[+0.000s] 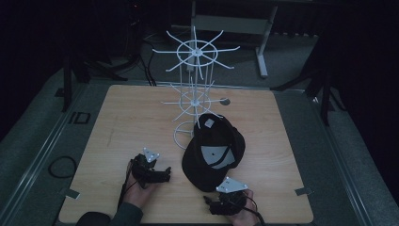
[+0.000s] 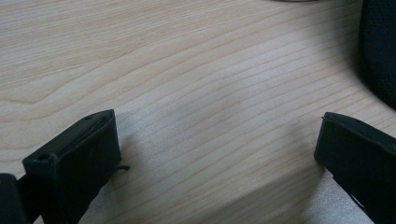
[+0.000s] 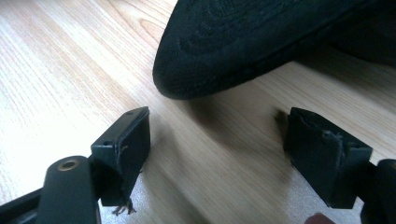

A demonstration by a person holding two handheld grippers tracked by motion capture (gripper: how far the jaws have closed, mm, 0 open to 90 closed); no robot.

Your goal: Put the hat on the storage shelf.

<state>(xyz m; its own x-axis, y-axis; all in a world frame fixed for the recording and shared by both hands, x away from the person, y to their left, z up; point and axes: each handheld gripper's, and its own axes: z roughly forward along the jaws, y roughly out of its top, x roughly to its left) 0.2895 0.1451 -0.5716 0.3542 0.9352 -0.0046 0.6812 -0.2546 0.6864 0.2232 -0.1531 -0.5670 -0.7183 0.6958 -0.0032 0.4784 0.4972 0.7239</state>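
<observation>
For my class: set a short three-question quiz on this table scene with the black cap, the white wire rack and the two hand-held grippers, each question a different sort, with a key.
1. True or false: the black fabric baseball cap hangs on the white wire display rack.
2. Multiple choice: the right gripper has its jaws A) shut on the brim, B) open just short of the brim, C) shut on nothing.
3. Fill in: the left gripper is open over the bare light wooden ____.

Key: 1 false, it lies on the tabletop beside the rack's base; 2 B; 3 tabletop.

Matt cloth cap [image 3: 243, 42], wood-grain table [image 2: 187, 70]
</observation>
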